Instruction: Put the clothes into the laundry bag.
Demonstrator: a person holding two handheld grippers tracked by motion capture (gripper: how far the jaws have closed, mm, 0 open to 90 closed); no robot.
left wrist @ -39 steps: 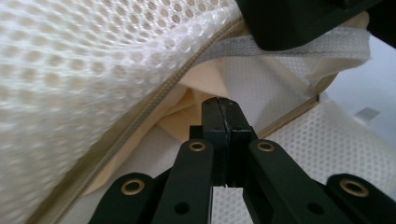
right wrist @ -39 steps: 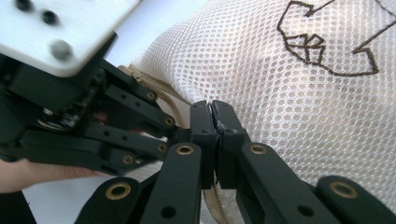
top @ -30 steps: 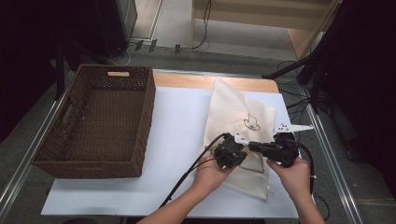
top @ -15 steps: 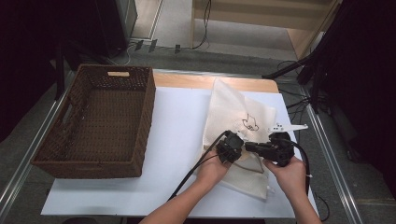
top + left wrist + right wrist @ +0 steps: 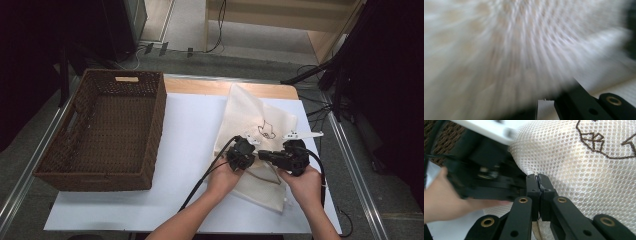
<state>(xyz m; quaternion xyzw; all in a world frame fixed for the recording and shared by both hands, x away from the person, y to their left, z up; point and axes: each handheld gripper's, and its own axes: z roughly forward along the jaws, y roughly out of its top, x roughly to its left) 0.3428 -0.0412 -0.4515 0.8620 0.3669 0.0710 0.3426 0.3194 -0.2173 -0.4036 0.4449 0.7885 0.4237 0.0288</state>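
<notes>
While the right gripper (image 5: pixel 537 185) is keeping its fingers pressed together, a thin fold of the mesh bag (image 5: pixel 584 170) is looking pinched between them, with a cord emerging just below. The left gripper (image 5: pixel 242 154) is sitting just beside it, fingers closed too; its own view is blurring into mesh, so whether it is pinching fabric is hard to tell. Both are working at the bag's near half, apparently gathering or folding it. The bag, cream with an embroidered outline (image 5: pixel 266 131), is lying on the desk (image 5: pixel 190 130) at the right, well apart from the wicker basket (image 5: pixel 107 172). Next move is likely calling for lifting or drawing the fabric together without slipping.
</notes>
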